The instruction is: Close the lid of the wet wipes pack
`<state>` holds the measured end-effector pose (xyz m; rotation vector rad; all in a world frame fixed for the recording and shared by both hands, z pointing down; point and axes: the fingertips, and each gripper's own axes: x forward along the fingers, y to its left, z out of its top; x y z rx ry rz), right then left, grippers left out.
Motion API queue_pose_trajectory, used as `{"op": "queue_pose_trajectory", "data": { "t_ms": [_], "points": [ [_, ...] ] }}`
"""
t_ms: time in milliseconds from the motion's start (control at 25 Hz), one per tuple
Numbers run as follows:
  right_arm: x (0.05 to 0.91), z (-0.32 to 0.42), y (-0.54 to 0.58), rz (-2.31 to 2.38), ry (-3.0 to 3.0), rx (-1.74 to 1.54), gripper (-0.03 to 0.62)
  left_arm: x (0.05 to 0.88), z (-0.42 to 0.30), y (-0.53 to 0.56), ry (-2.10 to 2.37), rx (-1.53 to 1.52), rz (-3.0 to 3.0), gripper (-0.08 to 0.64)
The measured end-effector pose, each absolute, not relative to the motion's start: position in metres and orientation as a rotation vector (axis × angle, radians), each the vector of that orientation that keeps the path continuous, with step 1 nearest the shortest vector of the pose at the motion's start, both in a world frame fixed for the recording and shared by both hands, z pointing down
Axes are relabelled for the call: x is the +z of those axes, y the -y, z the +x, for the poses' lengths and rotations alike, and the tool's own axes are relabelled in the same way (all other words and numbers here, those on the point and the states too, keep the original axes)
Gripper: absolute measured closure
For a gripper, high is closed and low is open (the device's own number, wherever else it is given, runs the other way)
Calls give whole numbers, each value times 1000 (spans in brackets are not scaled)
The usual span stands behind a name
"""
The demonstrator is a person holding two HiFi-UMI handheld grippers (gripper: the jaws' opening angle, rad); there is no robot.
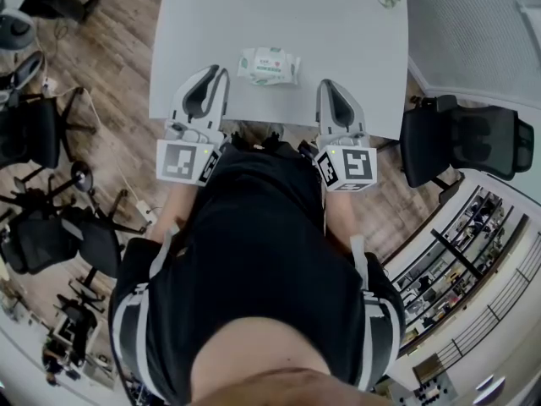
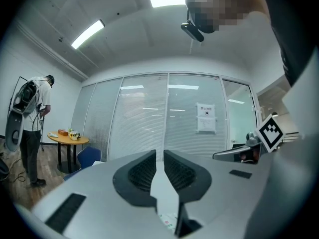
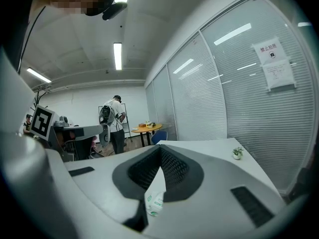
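One wet wipes pack (image 1: 269,66). Head view: white with green print, flat on the grey tabletop (image 1: 338,32), toward its near edge. It sits between left claw (image 1: 220,74) and right claw (image 1: 326,85), just far of their tips, touching neither. Too small here to tell if the lid is up or down. The person's torso covers the near tabletop edge.

Left gripper view: left claw narrow, thin slit at the tips, nothing in it. Only a sliver of the pack (image 2: 169,222) shows low in the gap; the claw body hides the rest. Only the gripper views show the standing person (image 2: 32,123) by a round table (image 2: 70,139), far left.

Right gripper view: right claw tips together, empty. One end of the pack (image 3: 154,203) shows below them, green marks, lid not readable.
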<state>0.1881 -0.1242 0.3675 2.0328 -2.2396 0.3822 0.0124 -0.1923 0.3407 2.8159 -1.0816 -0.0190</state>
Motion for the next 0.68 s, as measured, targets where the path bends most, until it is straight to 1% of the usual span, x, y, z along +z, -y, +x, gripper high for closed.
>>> {"op": "queue_pose_trajectory", "data": {
  "t_ms": [680],
  "points": [
    [375, 191, 123, 2018, 2256, 419, 571, 344, 15, 191, 1099, -15, 2802, 495]
  ]
}}
